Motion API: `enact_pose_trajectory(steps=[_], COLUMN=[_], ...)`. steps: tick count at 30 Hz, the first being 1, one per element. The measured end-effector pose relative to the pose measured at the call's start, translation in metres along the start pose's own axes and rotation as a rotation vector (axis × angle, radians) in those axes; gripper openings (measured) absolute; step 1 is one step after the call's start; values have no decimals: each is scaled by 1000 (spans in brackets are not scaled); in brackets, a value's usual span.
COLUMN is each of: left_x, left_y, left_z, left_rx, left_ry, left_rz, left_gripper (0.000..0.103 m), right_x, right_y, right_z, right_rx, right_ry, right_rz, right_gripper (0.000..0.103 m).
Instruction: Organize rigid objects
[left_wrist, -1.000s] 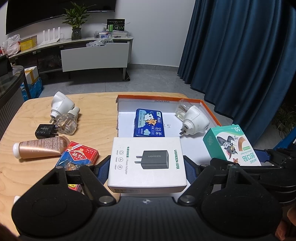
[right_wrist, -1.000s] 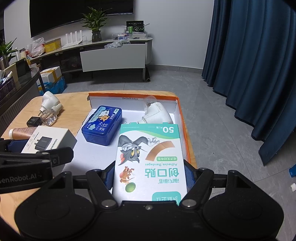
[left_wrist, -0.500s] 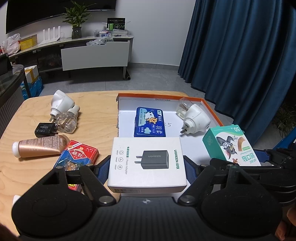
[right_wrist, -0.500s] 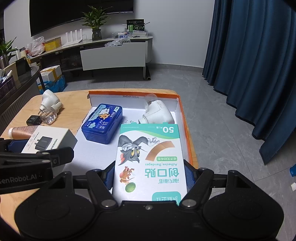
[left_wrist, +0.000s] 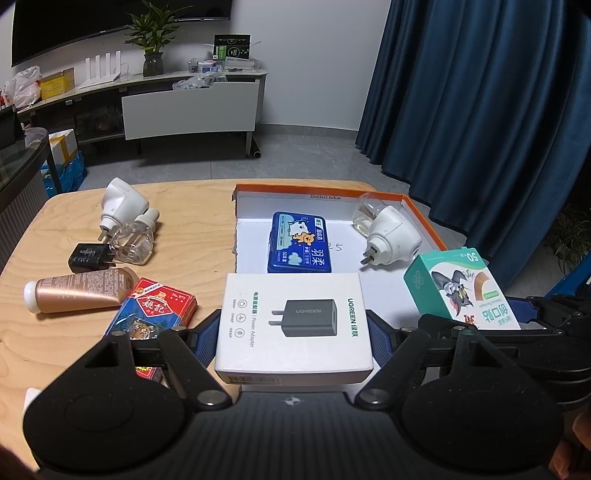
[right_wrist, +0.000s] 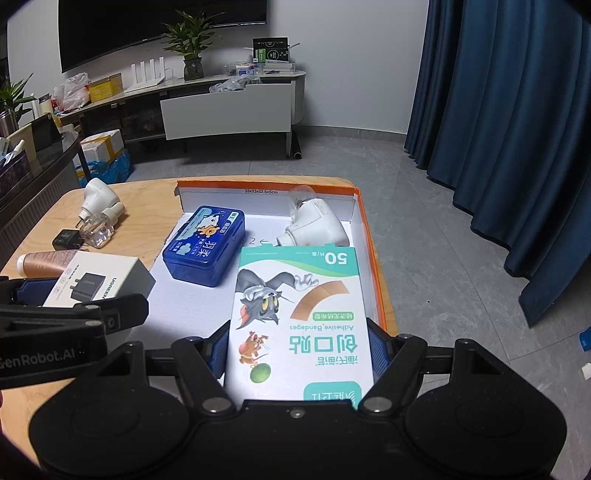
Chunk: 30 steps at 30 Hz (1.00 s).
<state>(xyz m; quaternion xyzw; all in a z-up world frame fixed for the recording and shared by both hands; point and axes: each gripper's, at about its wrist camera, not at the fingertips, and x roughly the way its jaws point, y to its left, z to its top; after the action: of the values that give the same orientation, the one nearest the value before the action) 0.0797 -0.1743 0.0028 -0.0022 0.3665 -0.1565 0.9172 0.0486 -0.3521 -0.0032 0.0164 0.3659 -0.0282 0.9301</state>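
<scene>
Far left on the wooden table (left_wrist: 192, 206) there's a white plug-in (left_wrist: 120, 201), a clear bottle (left_wrist: 135, 240), a black charger (left_wrist: 90, 256), a tan tube (left_wrist: 79, 291) and a red card pack (left_wrist: 157, 308); my left gripper (left_wrist: 293, 334) is clamped on the white adapter box (left_wrist: 293, 319), jaws fairly wide, at the near edge of the orange-rimmed tray (left_wrist: 424, 225); inside sit a blue case (left_wrist: 301, 242) and another plug-in (left_wrist: 391, 236); my right gripper (right_wrist: 297, 350) pinches the bandage box (right_wrist: 299, 314) over the tray's right side.
</scene>
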Motion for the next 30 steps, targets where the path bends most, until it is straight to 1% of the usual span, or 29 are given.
enact_pose_trajectory(steps=[21, 30], left_x=[4, 8], left_y=[1, 1], left_z=[0, -1], left_rx=[0, 5], left_ry=[8, 19], left_rz=[2, 10], left_gripper=[79, 79], right_x=[2, 7], right_y=[0, 0], right_z=[0, -6], right_rx=[1, -1], right_ry=[3, 11], right_rz=[1, 0], right_gripper=[84, 84])
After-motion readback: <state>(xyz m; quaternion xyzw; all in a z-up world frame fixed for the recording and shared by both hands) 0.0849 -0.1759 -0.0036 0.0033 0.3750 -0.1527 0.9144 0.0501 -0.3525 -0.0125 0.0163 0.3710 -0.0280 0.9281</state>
